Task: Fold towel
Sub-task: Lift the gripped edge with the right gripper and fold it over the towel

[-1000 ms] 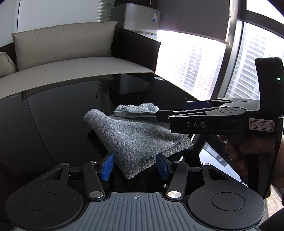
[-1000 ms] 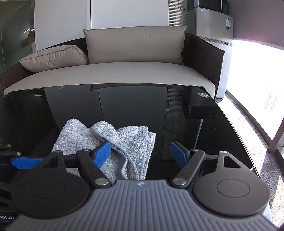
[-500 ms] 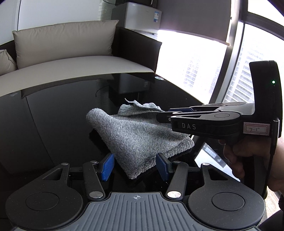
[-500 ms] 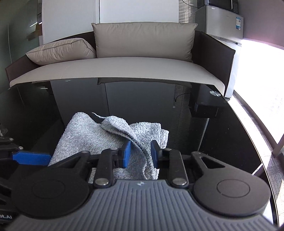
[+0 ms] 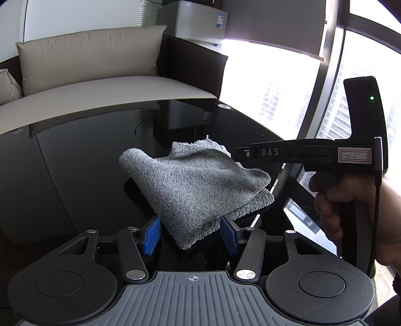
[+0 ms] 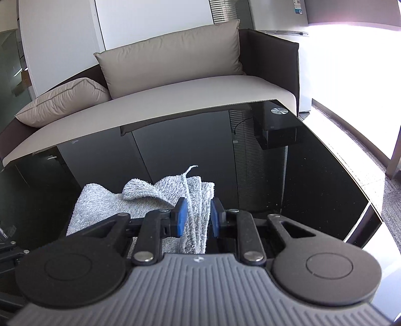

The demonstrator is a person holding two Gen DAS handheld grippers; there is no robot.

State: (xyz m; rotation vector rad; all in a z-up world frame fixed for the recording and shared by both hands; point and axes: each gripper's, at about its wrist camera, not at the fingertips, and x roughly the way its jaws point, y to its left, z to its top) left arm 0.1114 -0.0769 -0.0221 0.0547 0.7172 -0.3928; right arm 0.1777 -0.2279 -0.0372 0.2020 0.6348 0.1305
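A grey towel (image 5: 193,185) lies folded on the black glass table (image 5: 75,160). My left gripper (image 5: 191,235) is open, its blue pads on either side of the towel's near corner without pinching it. My right gripper (image 6: 196,218) is shut on the towel's (image 6: 100,205) right edge, several layers bunched between its blue pads, and holds that edge raised off the table. In the left wrist view the right gripper (image 5: 240,153) comes in from the right at the towel's far corner, held by a hand (image 5: 351,200).
A beige sofa (image 6: 175,87) with cushions stands behind the table. A small black box (image 6: 275,128) shows at the table's far right corner. The table's right edge (image 6: 351,180) runs beside bright windows. A white fridge (image 5: 198,22) stands behind the sofa.
My right gripper closed on the towel's right edge and lifted it, so the far corner now stands up. My left gripper stayed open at the near corner.
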